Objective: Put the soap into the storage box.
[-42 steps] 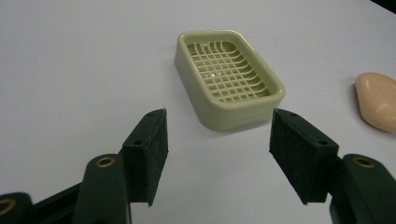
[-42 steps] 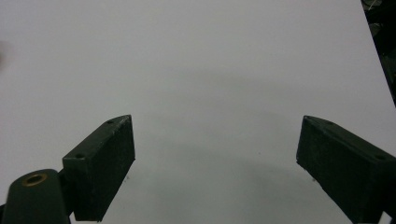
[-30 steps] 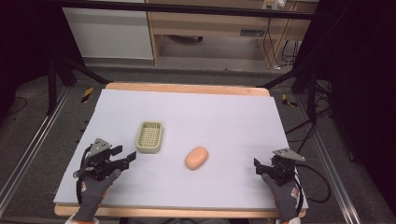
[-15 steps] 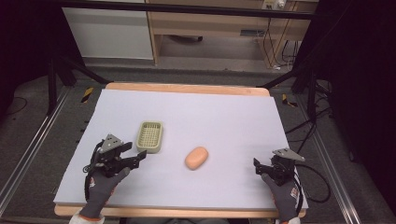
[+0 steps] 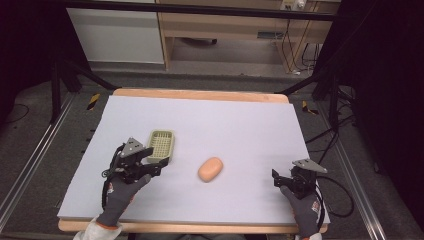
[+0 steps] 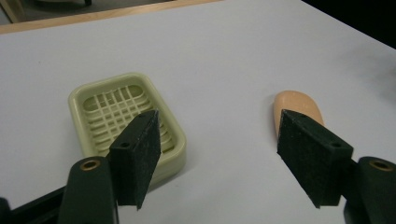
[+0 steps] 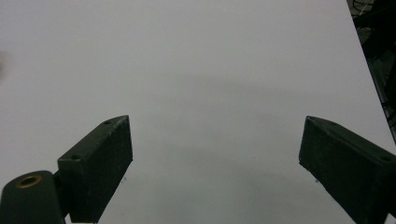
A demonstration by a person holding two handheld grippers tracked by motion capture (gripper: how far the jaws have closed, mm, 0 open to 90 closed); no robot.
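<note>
Two grippers, one soap dish and one soap bar on a white table.

The left gripper (image 5: 150, 161), its jaws just opening and empty, hovered at lower left beside the green soap dish (image 5: 162, 145); the peach soap bar (image 5: 210, 169) lay at centre. The right gripper (image 5: 280, 179), lower right, apparently stood open over bare table (image 5: 240, 120).

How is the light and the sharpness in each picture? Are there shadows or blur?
High view: table evenly lit, surroundings dark, the soap sharp. Left gripper view: soap dish fairly sharp, its near edge in soft shadow. Right gripper view: dim, faint shadow on the sheet.
</note>
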